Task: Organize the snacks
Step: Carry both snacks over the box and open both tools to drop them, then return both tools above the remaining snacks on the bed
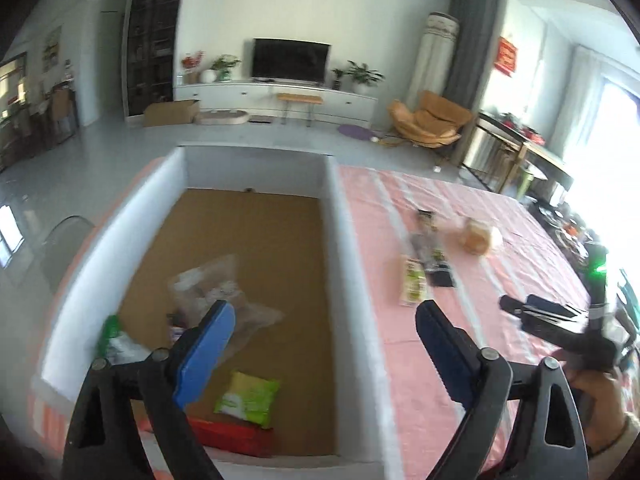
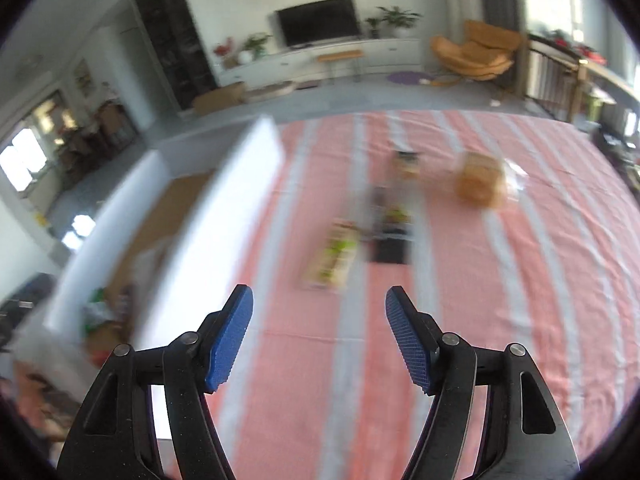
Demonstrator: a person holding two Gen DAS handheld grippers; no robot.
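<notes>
Pink-and-white striped tablecloth point(image 2: 460, 320); seemingly green-yellow snack packet point(image 1: 248, 398).

1. The box point(image 1: 352, 248) has matt white foam-like walls and a plain brown cardboard floor.
2. The tablecloth point(image 1: 500, 240) is matt woven cloth, pink with pale stripes.
3. The clear bag point(image 1: 216, 284) in the box is thin, glossy, crinkled plastic.
4. The green packet point(image 1: 248, 398) has a shiny plastic wrapper.
5. The left gripper point(image 1: 326, 320) has black plastic arms with metal pins.
6. The right gripper point(image 2: 320, 304) carries blue pads point(image 2: 230, 340) with a ribbed, rubbery, matt face.
</notes>
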